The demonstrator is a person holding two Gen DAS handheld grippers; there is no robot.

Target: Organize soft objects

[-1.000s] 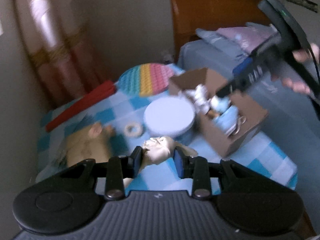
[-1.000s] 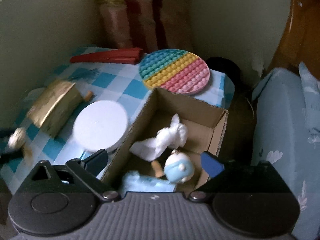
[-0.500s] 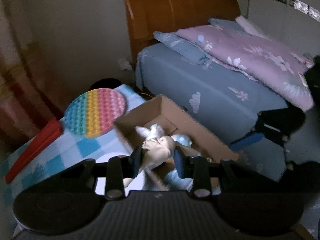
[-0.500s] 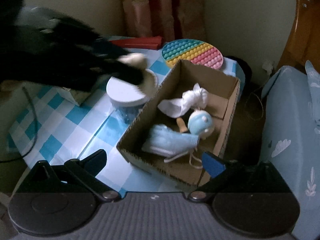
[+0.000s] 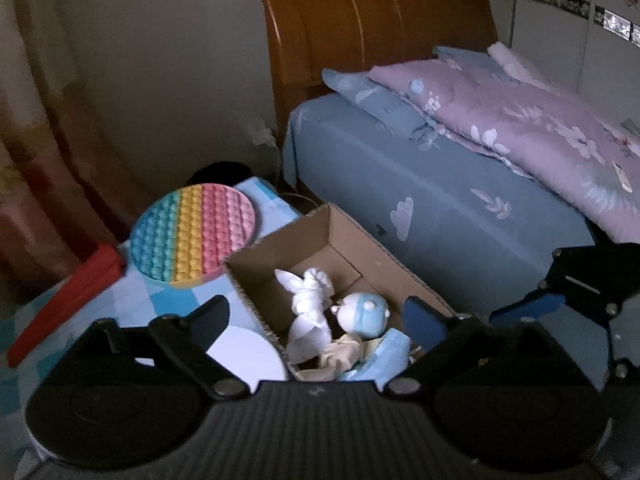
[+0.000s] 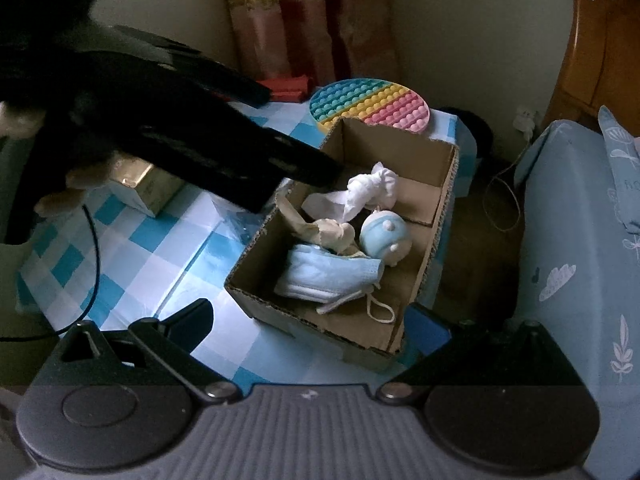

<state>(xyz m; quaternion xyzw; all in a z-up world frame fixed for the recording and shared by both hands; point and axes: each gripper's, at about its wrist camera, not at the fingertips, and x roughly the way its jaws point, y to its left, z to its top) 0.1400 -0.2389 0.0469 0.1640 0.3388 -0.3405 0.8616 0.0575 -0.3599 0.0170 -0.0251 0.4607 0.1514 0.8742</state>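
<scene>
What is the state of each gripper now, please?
Left gripper: open, jaws just opened, holding nothing; the beige toy lies in the box.
Right gripper: open, empty.

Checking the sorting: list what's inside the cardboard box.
Inside the cardboard box: white cloth, round blue-white toy, beige toy, blue cloth. Anything beneath them is hidden.

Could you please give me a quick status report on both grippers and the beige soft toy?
Left gripper open, jaws just opened, nothing between them. Right gripper open, empty. Beige soft toy lies in cardboard box on the blue face mask. Nothing in the way.
</scene>
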